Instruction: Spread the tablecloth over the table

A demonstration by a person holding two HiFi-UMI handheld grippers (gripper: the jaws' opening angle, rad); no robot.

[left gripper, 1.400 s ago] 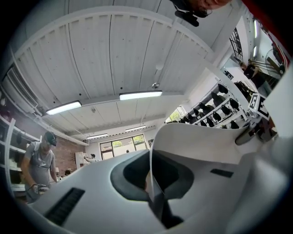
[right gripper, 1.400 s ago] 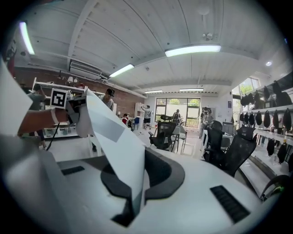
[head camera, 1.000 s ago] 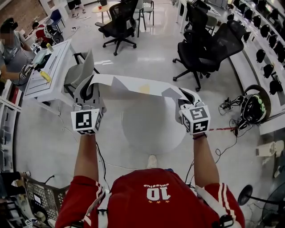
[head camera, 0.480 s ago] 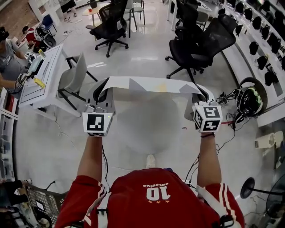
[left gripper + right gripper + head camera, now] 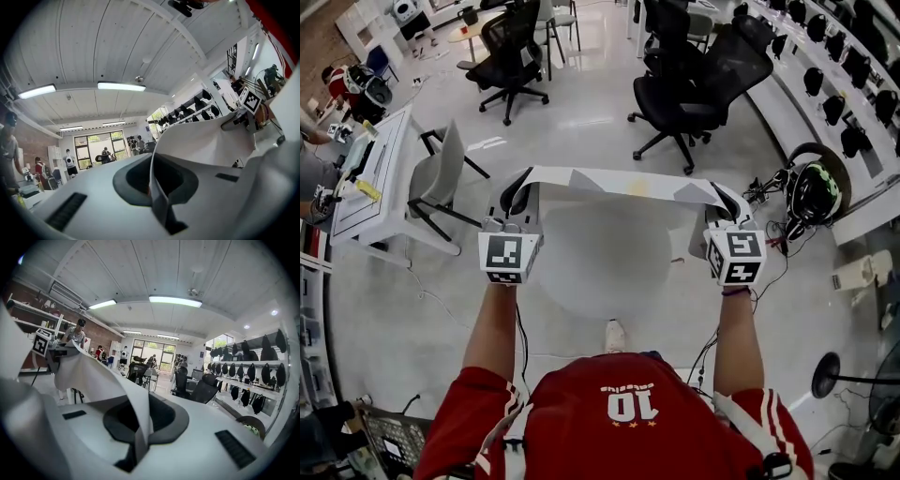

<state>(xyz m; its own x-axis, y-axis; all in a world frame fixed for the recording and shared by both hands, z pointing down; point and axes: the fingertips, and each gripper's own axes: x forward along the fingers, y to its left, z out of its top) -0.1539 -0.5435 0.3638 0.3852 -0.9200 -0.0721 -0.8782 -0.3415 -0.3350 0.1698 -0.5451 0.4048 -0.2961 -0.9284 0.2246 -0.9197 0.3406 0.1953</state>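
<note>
A white tablecloth [image 5: 619,180] hangs as a folded band stretched between my two grippers, above the far side of a round white table [image 5: 605,267]. My left gripper [image 5: 517,195] is shut on the cloth's left end. In the left gripper view the cloth [image 5: 201,140] runs out from the pinched jaws [image 5: 157,187] toward the right gripper [image 5: 251,101]. My right gripper [image 5: 724,200] is shut on the right end. The right gripper view shows the cloth [image 5: 93,376] rising from its closed jaws [image 5: 138,432] toward the left gripper [image 5: 44,343].
Black office chairs [image 5: 680,89] stand beyond the table. At the left are a grey chair [image 5: 441,178] and a white desk [image 5: 370,183]. Cables and a round helmet-like device [image 5: 814,195] lie on the floor at the right, under a shelf of dark headsets [image 5: 834,103].
Both grippers have carried the stretched cloth across the room together, still the same distance apart. The cloth band now hangs straighter. The chairs and desk have shifted in view.
</note>
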